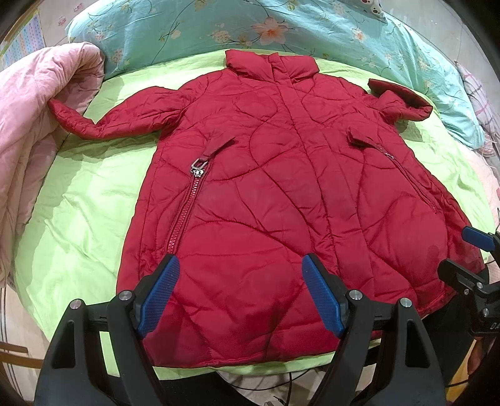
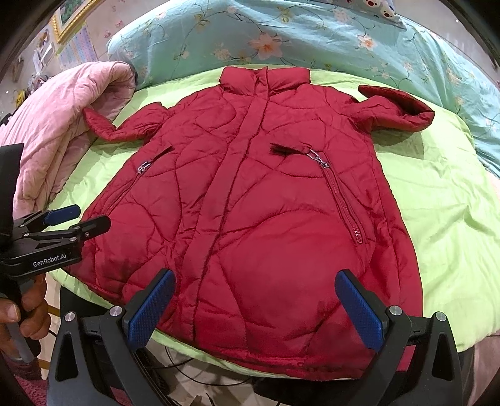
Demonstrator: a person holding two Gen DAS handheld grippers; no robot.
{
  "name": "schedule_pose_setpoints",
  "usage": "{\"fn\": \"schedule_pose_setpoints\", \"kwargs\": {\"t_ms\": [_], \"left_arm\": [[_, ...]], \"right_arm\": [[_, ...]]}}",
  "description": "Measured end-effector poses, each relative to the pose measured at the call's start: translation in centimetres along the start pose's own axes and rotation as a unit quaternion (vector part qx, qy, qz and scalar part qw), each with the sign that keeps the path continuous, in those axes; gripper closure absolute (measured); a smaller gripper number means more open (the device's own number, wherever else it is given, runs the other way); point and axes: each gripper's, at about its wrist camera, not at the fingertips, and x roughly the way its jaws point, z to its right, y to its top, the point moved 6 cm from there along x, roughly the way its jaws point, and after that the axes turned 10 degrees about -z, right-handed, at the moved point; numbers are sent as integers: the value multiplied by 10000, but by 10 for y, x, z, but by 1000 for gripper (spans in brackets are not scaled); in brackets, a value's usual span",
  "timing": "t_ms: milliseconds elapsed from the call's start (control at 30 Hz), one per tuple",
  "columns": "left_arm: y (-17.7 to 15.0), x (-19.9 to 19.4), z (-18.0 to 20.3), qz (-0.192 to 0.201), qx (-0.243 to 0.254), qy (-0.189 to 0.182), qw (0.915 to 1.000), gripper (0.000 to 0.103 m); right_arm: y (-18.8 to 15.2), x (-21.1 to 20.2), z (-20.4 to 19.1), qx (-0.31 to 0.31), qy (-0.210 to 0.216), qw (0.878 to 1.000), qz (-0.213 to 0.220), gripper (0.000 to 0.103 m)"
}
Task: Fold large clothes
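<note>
A red quilted jacket (image 1: pixel 275 193) lies flat, front up, on a light green sheet (image 1: pixel 84 212), collar away from me and both sleeves spread out. It also shows in the right wrist view (image 2: pixel 256 212). My left gripper (image 1: pixel 240 281) is open and empty, hovering over the jacket's hem. My right gripper (image 2: pixel 256 296) is open and empty over the hem too. The right gripper shows at the right edge of the left wrist view (image 1: pixel 462 256), and the left gripper shows at the left edge of the right wrist view (image 2: pixel 78 218), held by a hand.
A pink quilt (image 1: pixel 37 125) is bunched at the left, touching the jacket's left sleeve. A turquoise floral blanket (image 1: pixel 193 28) lies along the back behind the collar. The green sheet's front edge (image 2: pixel 193 349) drops off below the hem, with cables underneath.
</note>
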Motion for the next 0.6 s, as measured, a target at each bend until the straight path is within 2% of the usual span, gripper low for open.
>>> {"fn": "schedule_pose_setpoints", "kwargs": {"t_ms": [467, 600], "left_arm": [[2, 1, 1, -1, -16, -21, 10000, 22], [3, 5, 0, 6, -21, -8, 10000, 22]], "right_arm": [[1, 0, -2, 28, 97, 9999, -112, 0], [4, 1, -1, -11, 45, 10000, 6, 0]]}}
